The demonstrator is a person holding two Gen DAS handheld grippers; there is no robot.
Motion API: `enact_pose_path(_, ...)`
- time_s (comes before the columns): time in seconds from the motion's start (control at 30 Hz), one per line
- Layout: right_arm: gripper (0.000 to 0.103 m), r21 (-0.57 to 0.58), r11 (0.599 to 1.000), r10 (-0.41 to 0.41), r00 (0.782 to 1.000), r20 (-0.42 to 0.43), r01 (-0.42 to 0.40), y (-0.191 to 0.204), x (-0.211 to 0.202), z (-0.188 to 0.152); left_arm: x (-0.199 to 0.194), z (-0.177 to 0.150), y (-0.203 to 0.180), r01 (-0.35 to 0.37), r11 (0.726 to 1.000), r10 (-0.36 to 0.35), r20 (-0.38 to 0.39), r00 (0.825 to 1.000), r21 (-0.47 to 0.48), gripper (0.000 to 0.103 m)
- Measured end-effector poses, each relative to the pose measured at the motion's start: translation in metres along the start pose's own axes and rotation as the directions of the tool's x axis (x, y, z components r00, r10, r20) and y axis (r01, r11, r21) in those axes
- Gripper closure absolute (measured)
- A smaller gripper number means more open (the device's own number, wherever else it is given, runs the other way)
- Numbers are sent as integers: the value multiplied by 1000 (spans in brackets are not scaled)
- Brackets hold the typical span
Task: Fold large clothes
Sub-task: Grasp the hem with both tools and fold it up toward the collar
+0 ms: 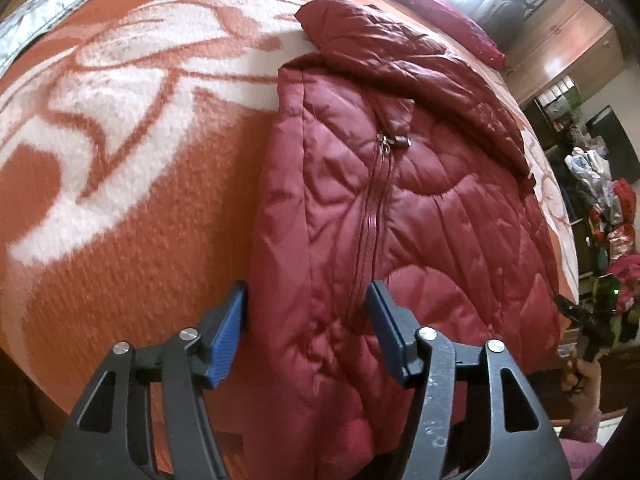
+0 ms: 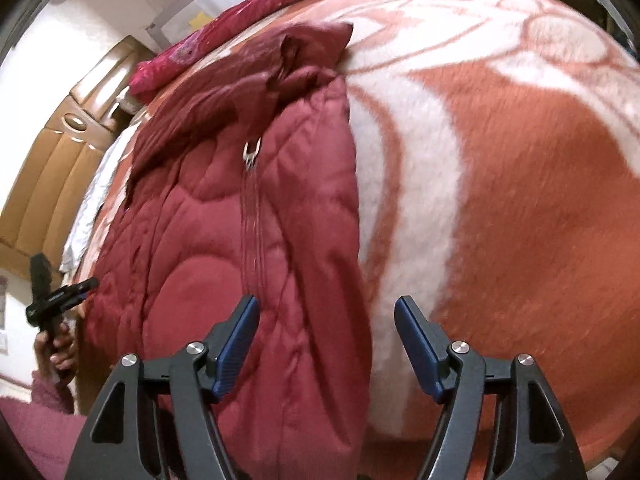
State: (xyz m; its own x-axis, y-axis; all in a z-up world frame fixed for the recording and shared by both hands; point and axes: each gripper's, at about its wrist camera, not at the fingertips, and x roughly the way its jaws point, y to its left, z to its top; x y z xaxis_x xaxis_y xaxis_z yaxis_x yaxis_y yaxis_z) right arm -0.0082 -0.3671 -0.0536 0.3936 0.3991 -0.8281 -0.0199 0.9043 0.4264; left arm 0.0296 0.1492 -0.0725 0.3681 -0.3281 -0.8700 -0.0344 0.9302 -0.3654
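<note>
We see the dark red quilted puffer jacket lying zipped, its hem toward the bed's near edge, on the orange-and-cream patterned blanket. It looks soft, bulky, light and slick, so we would pinch a thick seam or the hem. Our left gripper gapes wide, straddling the jacket's hem, gripping nothing; our right gripper is equally wide, empty, over its side edge.

Bed covered by orange-and-white patterned blanket. Red quilted jacket lies directly on blanket, zipper closed and facing up, hood end toward far side. Dark red pillow at bed's far edge.
</note>
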Motion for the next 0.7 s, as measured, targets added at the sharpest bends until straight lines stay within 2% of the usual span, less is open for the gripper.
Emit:
enact_pose_path(0.3, 30, 14, 989, 146, 988, -50, -145, -5, 1, -29, 2, -26, 4, 89, 996, -90, -48, 995, -11, 36)
enact_pose_path(0.7, 30, 40, 952, 305, 945, -121, -303, -11, 20, -44, 12, -46, 0, 184, 983, -181, -122, 976, 10, 36)
